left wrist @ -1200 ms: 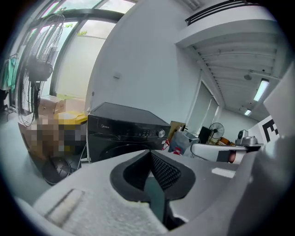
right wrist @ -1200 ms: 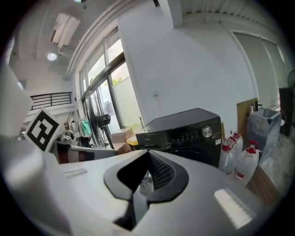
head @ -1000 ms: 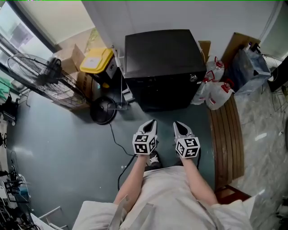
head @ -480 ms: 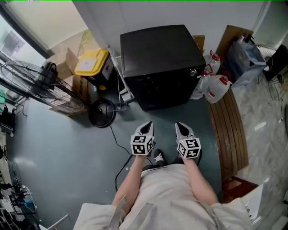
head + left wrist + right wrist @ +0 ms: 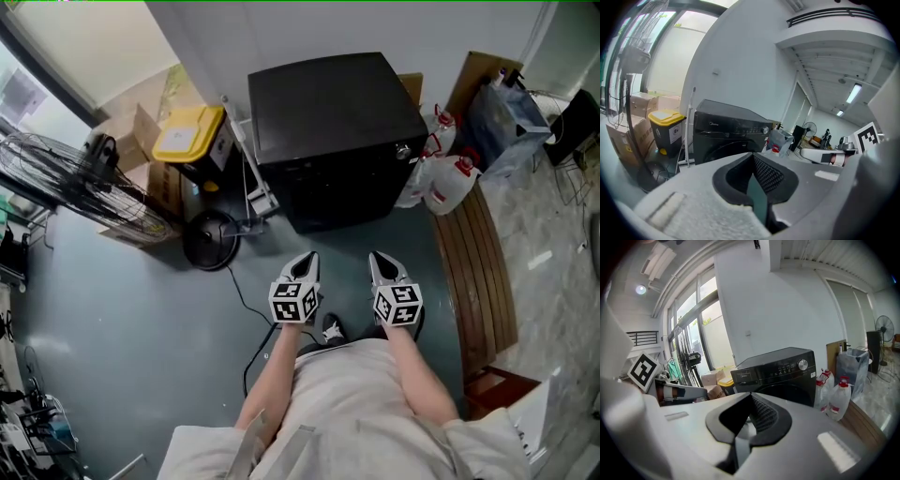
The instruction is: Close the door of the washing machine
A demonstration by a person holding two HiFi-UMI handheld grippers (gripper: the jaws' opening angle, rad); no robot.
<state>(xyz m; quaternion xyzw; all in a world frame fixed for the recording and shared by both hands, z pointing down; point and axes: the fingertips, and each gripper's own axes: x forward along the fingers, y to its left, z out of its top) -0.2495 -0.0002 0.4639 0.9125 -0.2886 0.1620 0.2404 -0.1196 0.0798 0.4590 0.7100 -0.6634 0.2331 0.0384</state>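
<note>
Both claws were clenched empty. The left gripper [image 5: 307, 261] had its jaws pressed together with nothing between the pads, and the right gripper [image 5: 379, 260] was the same, closed on air. I held them side by side, near each other but apart, low in front of my body, tips pointed at the washing machine [image 5: 333, 122] and angled a bit down. Neither touched it; bare grey floor [image 5: 141, 328] lay between the tips and the machine's front. The machine was black, standing against the white wall, with its control strip and round knob [image 5: 802, 364] up top. Its door [image 5: 719, 151] was the dark round one low on the front; from the gripper views it looked flush with the front panel, but it was partly hidden behind the gripper bodies, so I couldn't be certain. Left of the machine stood a bin with a yellow lid [image 5: 190, 141], cardboard boxes [image 5: 141, 127] and a big floor fan [image 5: 66, 178], with a round black base [image 5: 208, 241] nearer the machine and a cable [image 5: 246, 300] running from it over the floor. Right of the machine were white jugs with red caps [image 5: 448, 183], a blue bag [image 5: 506, 117] behind them and a slatted wooden bench [image 5: 483, 272] along that side.
</note>
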